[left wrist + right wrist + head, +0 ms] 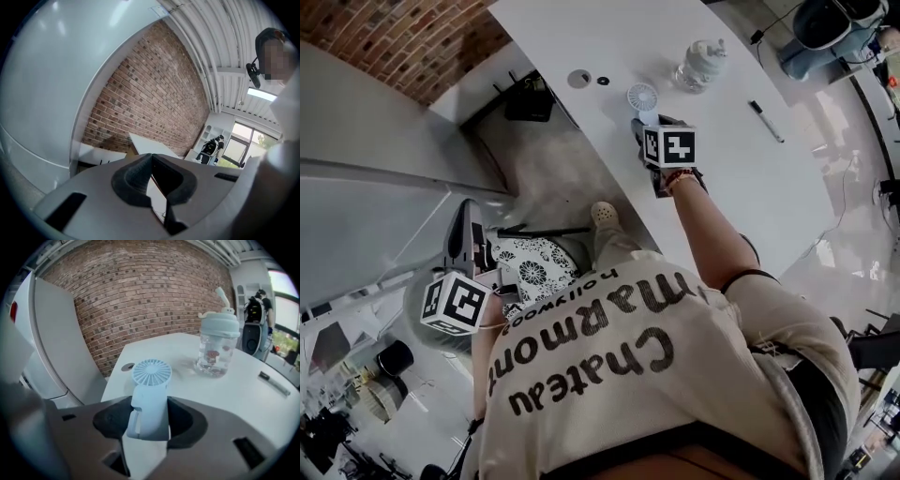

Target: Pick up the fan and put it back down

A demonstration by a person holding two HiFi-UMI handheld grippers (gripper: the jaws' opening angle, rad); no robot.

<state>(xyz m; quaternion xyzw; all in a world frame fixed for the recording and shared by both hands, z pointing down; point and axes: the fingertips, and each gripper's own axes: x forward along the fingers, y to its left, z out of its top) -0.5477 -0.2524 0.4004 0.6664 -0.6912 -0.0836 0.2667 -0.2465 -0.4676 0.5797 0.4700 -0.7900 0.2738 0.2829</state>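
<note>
Clamped between the pads of the right tongs (149,423): the handle of a pale blue handheld fan (151,376), upright, with the round grille showing just above the tips. Impossible to tell from any view whether the base is clear of the white table (253,408) or touching it.

Beyond the tips, ahead and to the right and well apart from the fan: a clear bottle (216,348) with a pale blue lid and straw. Farther right of the tongs, flat on the table: a dark marker pen (274,383). Ahead and to the left, near the grille: a small round grey cap (127,366) set into the table top. Behind everything, a red brick wall (140,296).

From the head view, an arm (712,234) stretched over the table edge, with the marker cube (669,146) just behind the grip.

Down at the person's other side, well away from the table: the left tongs (151,161), pressed together at the tips with nothing between them, aimed toward the same brick wall.
</note>
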